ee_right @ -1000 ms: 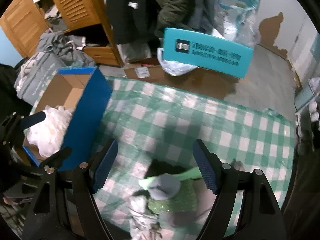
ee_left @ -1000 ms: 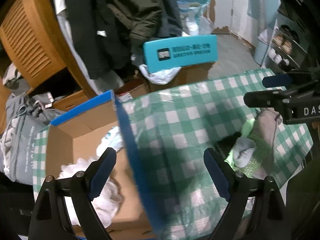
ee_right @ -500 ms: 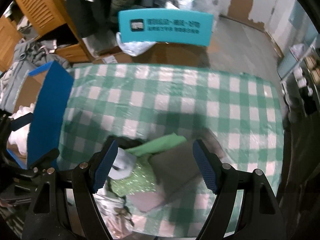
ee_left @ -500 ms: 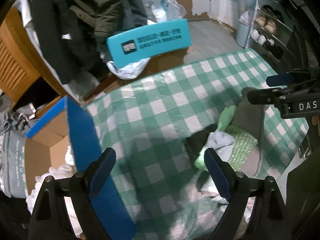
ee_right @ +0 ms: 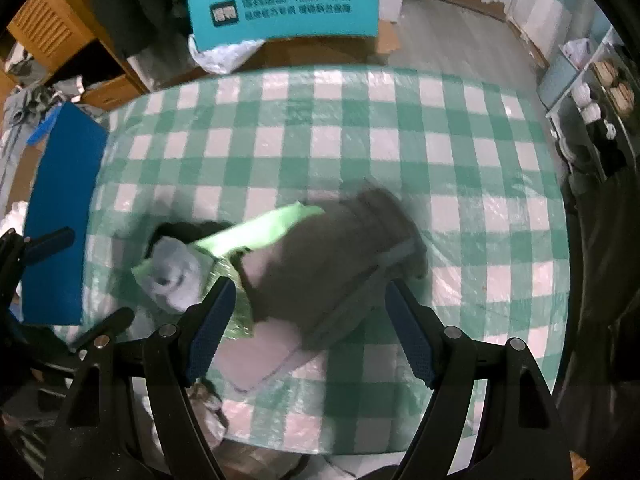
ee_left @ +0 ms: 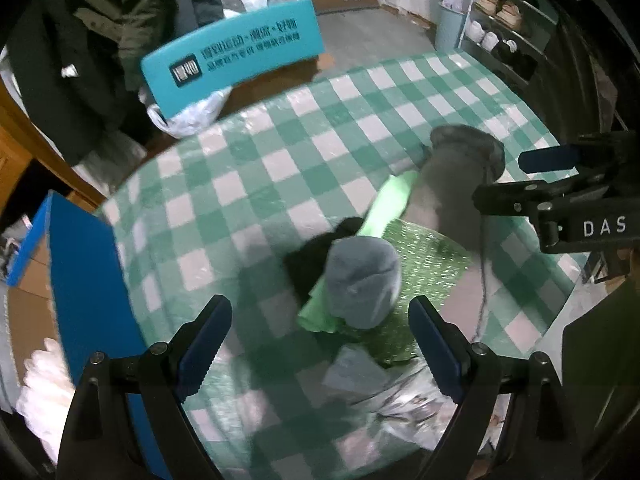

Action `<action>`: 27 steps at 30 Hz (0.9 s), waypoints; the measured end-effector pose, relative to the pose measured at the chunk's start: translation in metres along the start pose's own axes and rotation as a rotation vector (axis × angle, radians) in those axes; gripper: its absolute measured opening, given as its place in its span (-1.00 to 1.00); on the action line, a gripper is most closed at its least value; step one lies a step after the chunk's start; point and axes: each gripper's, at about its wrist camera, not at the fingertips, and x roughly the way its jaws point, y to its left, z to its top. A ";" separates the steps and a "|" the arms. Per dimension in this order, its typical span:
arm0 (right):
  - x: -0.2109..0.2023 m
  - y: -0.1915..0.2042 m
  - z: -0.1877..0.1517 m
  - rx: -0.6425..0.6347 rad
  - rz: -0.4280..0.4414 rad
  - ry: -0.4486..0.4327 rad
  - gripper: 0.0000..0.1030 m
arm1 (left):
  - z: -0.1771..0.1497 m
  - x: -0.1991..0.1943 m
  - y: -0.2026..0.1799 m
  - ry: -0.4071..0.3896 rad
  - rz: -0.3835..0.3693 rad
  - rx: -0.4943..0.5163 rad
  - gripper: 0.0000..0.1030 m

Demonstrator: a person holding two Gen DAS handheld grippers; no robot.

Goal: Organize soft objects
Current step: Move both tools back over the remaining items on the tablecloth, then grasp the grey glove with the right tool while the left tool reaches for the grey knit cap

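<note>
My left gripper [ee_left: 316, 344] has its two fingers wide apart, and nothing is between the pads. It hangs over a pile of soft things on the table with the green and white checked cloth [ee_left: 256, 168]. Right under it sits a rolled grey sock [ee_left: 362, 280]. The sock lies on a bright green cloth [ee_left: 386, 208] and on a sparkly green piece [ee_left: 424, 256]. A black soft thing [ee_left: 312, 256] peeks out just beside the sock.

My right gripper [ee_right: 308, 328] has its fingers apart too, and it holds nothing. Under it lies a big brown-grey folded cloth [ee_right: 332, 256], touching the green one. It looks blurry.

At the left edge of the table stands a cardboard box with a blue flap [ee_left: 86, 276], with white fluffy stuff [ee_left: 40, 380] inside. Behind the table is a teal chair back [ee_right: 284, 4].
</note>
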 end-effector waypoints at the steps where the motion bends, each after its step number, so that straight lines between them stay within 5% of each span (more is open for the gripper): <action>1: 0.003 -0.002 -0.002 0.006 -0.001 0.007 0.51 | 0.000 0.003 -0.002 0.011 -0.007 -0.003 0.77; 14: 0.033 -0.013 -0.010 0.020 -0.004 0.093 0.51 | -0.007 0.054 -0.021 0.069 0.070 0.030 0.77; 27: 0.064 -0.010 -0.002 0.033 -0.015 0.149 0.51 | 0.001 0.074 0.002 0.072 0.058 -0.033 0.90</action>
